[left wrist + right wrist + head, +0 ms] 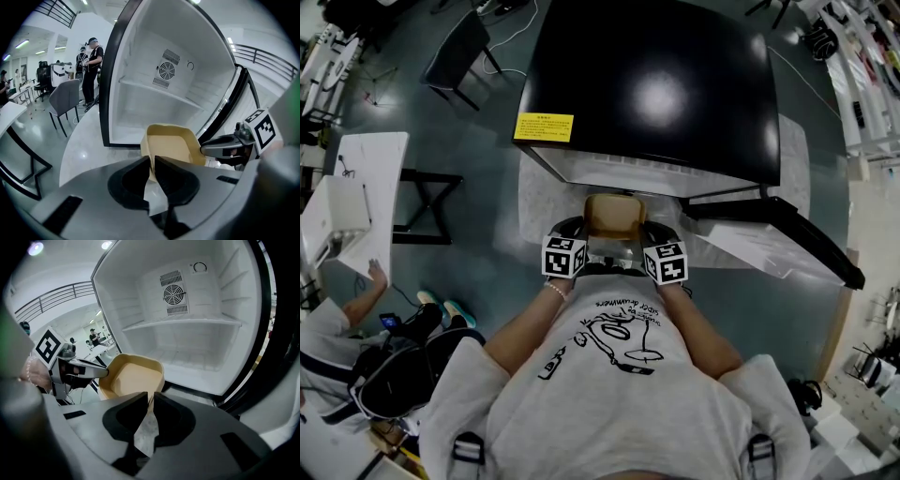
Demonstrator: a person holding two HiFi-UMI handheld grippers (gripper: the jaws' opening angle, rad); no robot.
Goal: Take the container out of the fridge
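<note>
Looking down in the head view, the tan container (612, 216) sits level between the two tools, just in front of the open fridge (656, 84) and outside its cabinet. The left gripper (581, 232) meets the container's left side and the right gripper (645, 234) meets its right side. The fridge door (778, 239) stands swung out to the right. A yellow label (544, 127) is fixed to the fridge's top near its left front corner. A seated person (337, 328) is at the lower left, beside a white table (370, 187).

Left gripper view: the left gripper (152, 169) is clenched on the near wall of the container (171, 143), one jaw inside the rim and one outside. The container is empty. The right gripper (206, 149) pinches the opposite rim. Behind it, the fridge interior shows one white shelf (159, 93) and a round fan grille (166, 71); nothing stands on the shelf. Two people (91, 61) stand in the background at left, near a grey chair (65, 98).

Right gripper view: the right gripper (151, 404) is likewise closed on the rim of the container (133, 378), the wall caught between its jaws. The left gripper (104, 372) grips the far edge. The container hangs ahead of the cabinet's lower lip, clear of the shelf (187, 323).
</note>
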